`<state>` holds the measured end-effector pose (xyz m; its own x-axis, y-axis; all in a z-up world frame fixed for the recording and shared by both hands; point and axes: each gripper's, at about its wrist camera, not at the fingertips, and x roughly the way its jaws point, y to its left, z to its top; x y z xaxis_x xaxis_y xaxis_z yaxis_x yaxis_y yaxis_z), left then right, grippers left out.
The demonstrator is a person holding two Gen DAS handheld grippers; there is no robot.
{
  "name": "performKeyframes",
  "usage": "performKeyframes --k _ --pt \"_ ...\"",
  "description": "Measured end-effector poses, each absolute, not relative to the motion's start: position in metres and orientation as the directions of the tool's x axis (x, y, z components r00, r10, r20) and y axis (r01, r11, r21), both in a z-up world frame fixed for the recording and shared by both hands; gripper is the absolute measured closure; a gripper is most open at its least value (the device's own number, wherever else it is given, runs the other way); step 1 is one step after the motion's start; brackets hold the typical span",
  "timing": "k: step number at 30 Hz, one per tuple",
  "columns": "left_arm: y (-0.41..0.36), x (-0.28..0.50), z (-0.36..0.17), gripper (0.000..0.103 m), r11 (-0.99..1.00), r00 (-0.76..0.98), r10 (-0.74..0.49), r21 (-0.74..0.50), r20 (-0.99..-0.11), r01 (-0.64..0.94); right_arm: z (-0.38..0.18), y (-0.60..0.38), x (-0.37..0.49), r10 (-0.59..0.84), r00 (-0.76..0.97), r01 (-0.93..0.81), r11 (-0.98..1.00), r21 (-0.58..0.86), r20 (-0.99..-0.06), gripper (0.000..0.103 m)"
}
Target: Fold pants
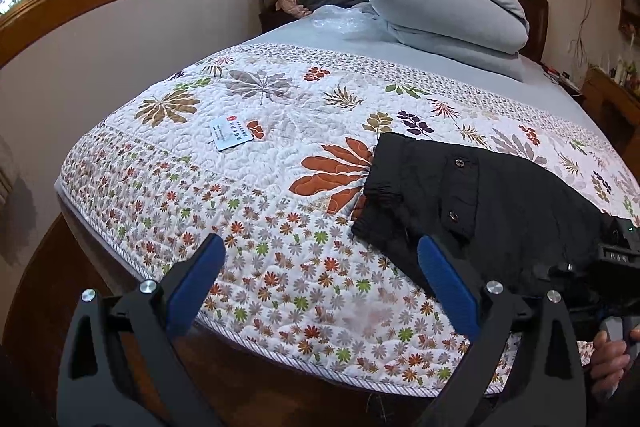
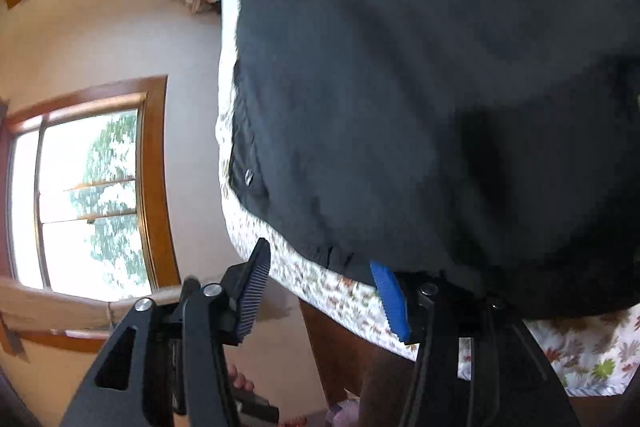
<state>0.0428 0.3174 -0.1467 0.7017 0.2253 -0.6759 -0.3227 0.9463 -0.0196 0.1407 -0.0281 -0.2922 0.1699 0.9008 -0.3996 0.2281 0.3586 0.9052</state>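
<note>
Pants of black fabric lie folded on the floral quilt near the bed's foot edge, at about 3 o'clock in the left wrist view, with 2 metal snaps showing along a flap. Their nearest corner lies just beside the right-hand finger of the left gripper, whose 2 blue-padded fingers stand wide apart over bare quilt with nothing between them.

At 4 o'clock in that same view, part of the right gripper's body sits against the far end of the pants, and a hand grasps a handle below it.

From the right wrist view (blurred and rolled to one side), the pants fill most of the picture from 12 to 4 o'clock. The right gripper has its jaws parted at a middling width; its blue-padded finger sits at the hem edge of the pants, partly tucked under the dark cloth, while the other finger stands clear of the bed edge. No pinch on the fabric is visible.

A small white and blue card rests on the quilt at 10 o'clock in the left wrist view, well apart from the pants. Grey pillows are stacked at the headboard at 1 o'clock.
</note>
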Motion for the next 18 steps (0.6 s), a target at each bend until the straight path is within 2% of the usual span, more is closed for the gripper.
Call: performKeyframes --k 5,7,8,9,12,18 --pt "0.316 0.042 -0.147 0.006 0.948 0.701 0.218 -0.024 -0.679 -0.318 -0.286 -0.012 0.150 0.901 0.186 0.185 0.360 0.915 -0.392 0.048" --pt "0.314 0.043 -0.148 0.005 0.951 0.699 0.215 -0.015 -0.682 -0.308 -0.284 -0.007 0.149 0.895 0.183 0.147 0.385 0.911 -0.407 0.062" --pt "0.313 0.045 -0.148 0.005 0.952 0.698 0.217 -0.010 -0.683 -0.306 -0.286 -0.005 0.149 0.898 0.172 0.142 0.383 0.913 -0.404 0.079" --pt "0.312 0.046 -0.148 0.005 0.952 0.697 0.217 -0.008 -0.683 -0.305 -0.288 -0.006 0.147 0.903 0.169 0.150 0.373 0.916 -0.395 0.088" --pt "0.309 0.052 -0.147 0.005 0.956 0.705 0.198 -0.025 -0.681 -0.293 -0.287 -0.012 0.139 0.917 0.162 0.140 0.345 0.928 -0.365 0.095" --pt "0.293 0.067 -0.140 0.005 0.970 0.730 0.176 -0.011 -0.661 -0.244 -0.263 -0.018 0.125 0.937 0.131 0.049 0.320 0.946 -0.323 0.097"
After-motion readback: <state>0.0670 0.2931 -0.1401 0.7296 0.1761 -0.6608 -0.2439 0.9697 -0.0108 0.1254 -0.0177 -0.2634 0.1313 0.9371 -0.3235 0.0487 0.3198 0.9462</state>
